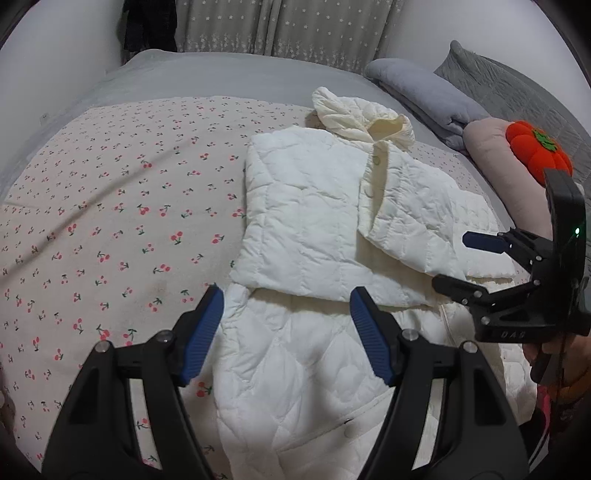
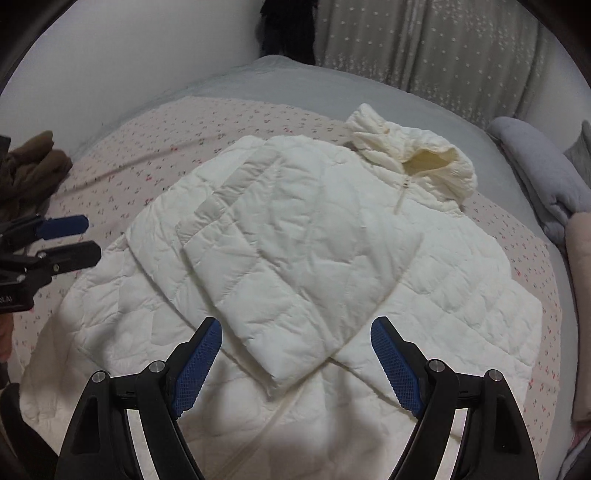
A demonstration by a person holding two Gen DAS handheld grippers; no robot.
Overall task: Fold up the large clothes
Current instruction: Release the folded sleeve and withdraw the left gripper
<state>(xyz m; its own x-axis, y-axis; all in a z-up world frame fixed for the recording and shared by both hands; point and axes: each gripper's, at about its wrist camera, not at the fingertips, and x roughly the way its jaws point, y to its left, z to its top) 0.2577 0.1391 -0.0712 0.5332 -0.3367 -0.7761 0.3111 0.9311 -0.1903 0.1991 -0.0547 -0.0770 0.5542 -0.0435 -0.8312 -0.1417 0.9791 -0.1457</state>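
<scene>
1. Nearest you, both tools hang over the coat with nothing between the pads: your left gripper (image 1: 286,334) stands with its jaws wide above the lower left part of the garment, and your right gripper (image 2: 295,363) is just as wide above the tip of the folded-in sleeve.
2. The white quilted jacket (image 2: 306,240) lies face up on the cherry-print sheet (image 1: 122,206), hood away from you, hem toward you. Both sleeves look already crossed over the chest, so the step in hand is probably the lengthwise fold.
3. To do it well, I would take the hem at its two corners, one gripper each, pinching through all layers so the padding does not slip; lift level and carry both together toward the hood (image 2: 417,162), so the sleeves stay trapped inside.
4. Count, near to far: two grippers, one jacket, two folded sleeves, one hood.
5. Farther off: one red pumpkin cushion (image 1: 537,149), one folded grey blanket (image 1: 428,92), one starred curtain (image 1: 284,26).
</scene>
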